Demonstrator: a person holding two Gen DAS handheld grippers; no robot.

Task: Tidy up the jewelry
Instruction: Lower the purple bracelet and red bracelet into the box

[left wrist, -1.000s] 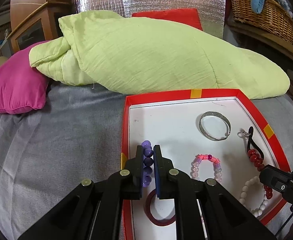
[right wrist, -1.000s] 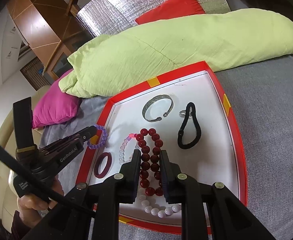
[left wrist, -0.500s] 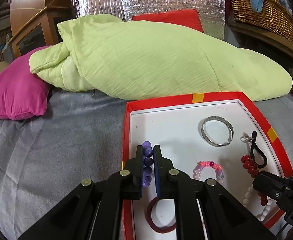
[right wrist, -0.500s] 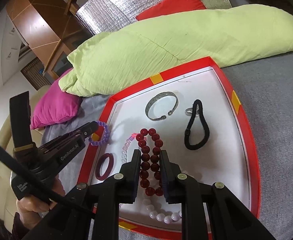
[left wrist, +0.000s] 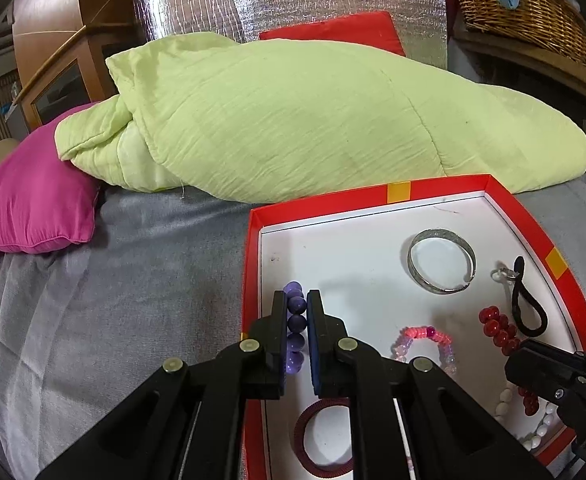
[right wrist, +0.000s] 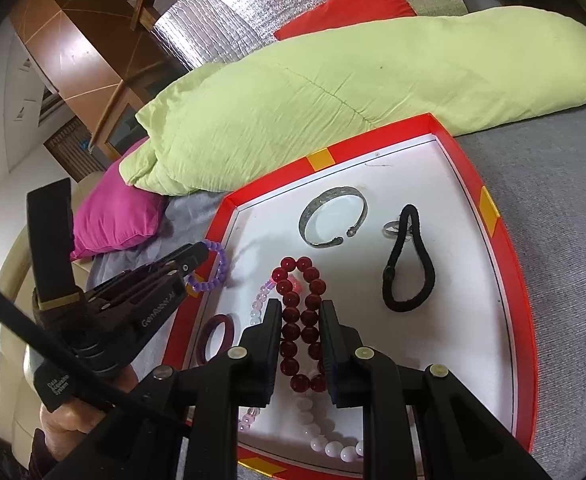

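While the left tool (left wrist: 296, 312) pinches a purple beaded bracelet (left wrist: 295, 322) between its pads, the loop hangs just above the left rim of the shallow red cardboard tray with a white floor (left wrist: 445, 188), which rests on a grey bedspread (left wrist: 113, 280). From the right wrist view the bracelet dangles free of the tray floor. The right tool (right wrist: 301, 320) stands with its jaws astride a doubled strand of dark red round beads (right wrist: 299, 312); a narrow gap shows on either side, so whether it is already pressing the beads cannot be told. Lying on the tray floor are a silver open cuff bangle (right wrist: 333, 216), a black elastic hair tie (right wrist: 409, 264) touching a small silver ring (right wrist: 392, 228), a pink translucent bead bracelet (left wrist: 423, 342), a maroon ring bangle (right wrist: 215, 338) and a white bead strand (right wrist: 325, 436), the last partly under the red beads. Behind the tray lie a pale green quilt (left wrist: 313, 120) and a magenta cushion (left wrist: 33, 196).

Handling, as a judgement: bead strands are light, limp and round-surfaced, so they may roll or slip in the pads; gripping squarely across one or two beads seems safest. The cuff bangle looks stiff and is best taken across its band.
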